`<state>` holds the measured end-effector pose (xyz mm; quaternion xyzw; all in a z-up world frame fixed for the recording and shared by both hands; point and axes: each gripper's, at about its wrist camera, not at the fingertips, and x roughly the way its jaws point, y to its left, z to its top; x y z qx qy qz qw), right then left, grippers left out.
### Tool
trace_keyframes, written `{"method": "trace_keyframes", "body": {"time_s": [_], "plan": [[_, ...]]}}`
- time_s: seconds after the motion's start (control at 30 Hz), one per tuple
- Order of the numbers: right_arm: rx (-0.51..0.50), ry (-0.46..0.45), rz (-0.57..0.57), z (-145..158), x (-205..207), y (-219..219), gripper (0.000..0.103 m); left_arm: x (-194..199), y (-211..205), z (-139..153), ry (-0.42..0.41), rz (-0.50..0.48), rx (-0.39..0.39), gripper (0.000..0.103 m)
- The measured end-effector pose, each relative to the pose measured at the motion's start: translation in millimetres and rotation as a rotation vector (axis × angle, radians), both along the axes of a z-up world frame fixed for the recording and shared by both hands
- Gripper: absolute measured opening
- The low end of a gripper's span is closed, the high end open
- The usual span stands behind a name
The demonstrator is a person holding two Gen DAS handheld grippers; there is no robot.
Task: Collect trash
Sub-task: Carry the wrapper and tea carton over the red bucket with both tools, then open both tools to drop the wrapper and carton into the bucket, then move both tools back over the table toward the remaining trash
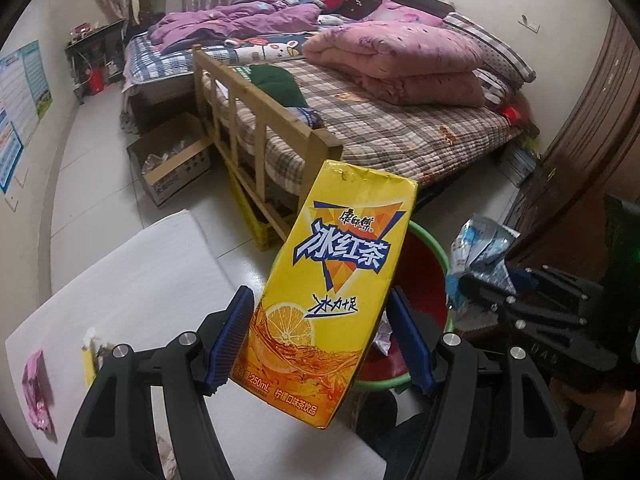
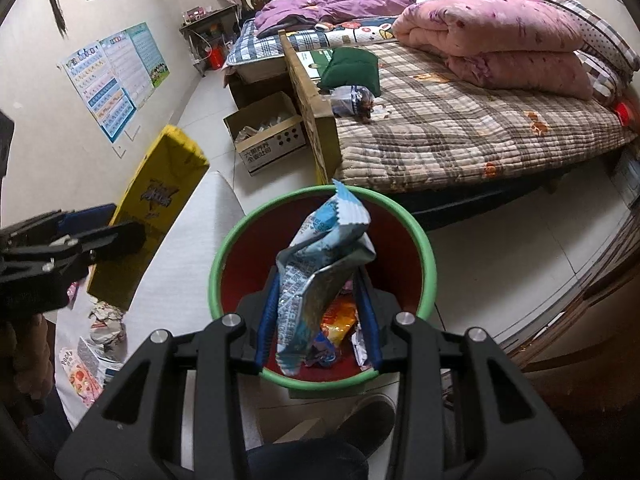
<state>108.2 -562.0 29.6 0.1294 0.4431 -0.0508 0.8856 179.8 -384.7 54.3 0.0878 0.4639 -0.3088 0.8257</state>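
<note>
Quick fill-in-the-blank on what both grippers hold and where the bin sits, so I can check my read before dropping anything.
1. The left gripper holds a ____ drink carton.
2. The right gripper holds a crumpled blue-and-white wrapper directly above the ____.
3. The bin has a ____ rim and a red inside.
4. More trash lies on the white ____ beside the bin.

Missing words: yellow; bin; green; table

I see the bin mouth open from above, though my right gripper and its blue wrapper sit over the middle and wrappers cover the bottom. My left gripper with the yellow carton hangs just beside the rim, over the white bench. The bed frame stands close behind the bin; bare floor lies to its right
</note>
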Motion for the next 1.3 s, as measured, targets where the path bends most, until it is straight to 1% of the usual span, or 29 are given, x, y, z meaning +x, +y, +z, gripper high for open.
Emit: {"method": "trace_keyframes", "body": {"time_s": [0.27, 0.5, 0.63, 0.83, 0.87, 0.9, 0.93, 0.97, 1.0, 1.03, 1.1, 1.13, 1.17, 1.3], "plan": [[0.007, 0.024, 0.009, -16.3, 5.4, -6.3, 0.035, 7.3, -20.2, -12.6, 0.022, -0.022, 0.019, 0.065], [0.008, 0.036, 0.009, -23.8, 10.1, -8.0, 0.035, 15.2, -23.7, -21.1, 0.041, -0.020, 0.023, 0.065], [0.005, 0.042, 0.012, -27.0, 13.0, -7.9, 0.035, 18.1, -29.9, -26.3, 0.049, -0.037, 0.034, 0.066], [-0.003, 0.048, 0.004, -28.1, 14.9, -9.7, 0.036, 24.6, -32.8, -26.9, 0.064, -0.027, 0.007, 0.066], [-0.002, 0.047, 0.005, -27.6, 15.0, -9.4, 0.040, 25.2, -32.9, -25.7, 0.064, -0.024, 0.001, 0.069], [-0.003, 0.049, 0.007, -27.5, 15.7, -9.0, 0.043, 25.4, -32.2, -24.2, 0.061, -0.016, -0.008, 0.075], [-0.008, 0.056, 0.011, -27.8, 16.6, -7.6, 0.056, 25.4, -30.6, -22.2, 0.052, -0.006, -0.016, 0.087], [-0.012, 0.058, 0.013, -27.9, 17.1, -6.9, 0.076, 25.4, -28.4, -21.3, 0.045, 0.003, -0.025, 0.090], [-0.025, 0.053, 0.011, -26.6, 16.7, -5.2, 0.084, 25.1, -24.3, -19.4, 0.046, 0.013, -0.044, 0.090], [-0.034, 0.049, 0.009, -25.5, 16.0, -4.1, 0.088, 25.2, -21.3, -19.7, 0.052, 0.018, -0.053, 0.090], [-0.037, 0.054, 0.012, -25.0, 16.2, -1.9, 0.090, 25.7, -14.6, -20.0, 0.056, 0.033, -0.056, 0.090], [-0.036, 0.062, 0.012, -25.1, 16.7, -0.2, 0.094, 26.4, -10.8, -19.7, 0.056, 0.042, -0.056, 0.092], [-0.036, 0.065, 0.013, -24.7, 16.5, 1.6, 0.095, 27.1, -7.0, -19.1, 0.054, 0.051, -0.056, 0.095], [-0.043, 0.068, 0.026, -19.2, 14.4, 13.2, 0.098, 29.9, 15.4, -15.1, 0.049, 0.097, -0.055, 0.095]]}}
